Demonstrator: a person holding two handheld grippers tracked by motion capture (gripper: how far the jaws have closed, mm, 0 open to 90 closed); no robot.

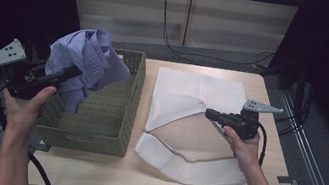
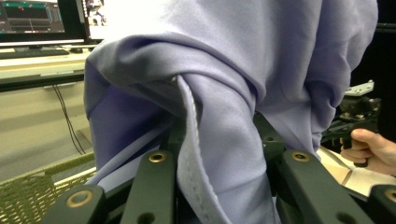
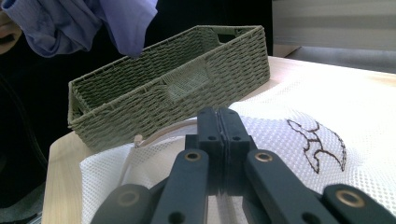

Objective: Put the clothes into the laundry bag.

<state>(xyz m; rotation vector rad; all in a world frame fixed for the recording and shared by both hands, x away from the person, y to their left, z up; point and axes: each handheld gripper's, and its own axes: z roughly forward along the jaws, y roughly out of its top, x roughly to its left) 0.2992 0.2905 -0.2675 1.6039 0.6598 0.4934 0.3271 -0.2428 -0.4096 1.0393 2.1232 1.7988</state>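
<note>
Hanging above the basket [image 1: 98, 112], the shirt [image 1: 87, 62] is pinched in the left gripper [image 1: 66, 73], its hem clear of the basket's rim. Right of the basket, the right gripper [image 1: 210, 114] has its jaws pressed together on the mesh bag's [image 1: 190, 170] lifted edge, holding its mouth open on the table [image 1: 148, 178].

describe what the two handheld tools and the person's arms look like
Both tools are black, pistol-shaped bodies with two flat black jaws carrying brass-coloured rivets. The left tool and right tool each bear a grey three-cornered plate with dark dots on top. A black cable trails from each. The forearms are bare, with no sleeves or gloves in view.
</note>
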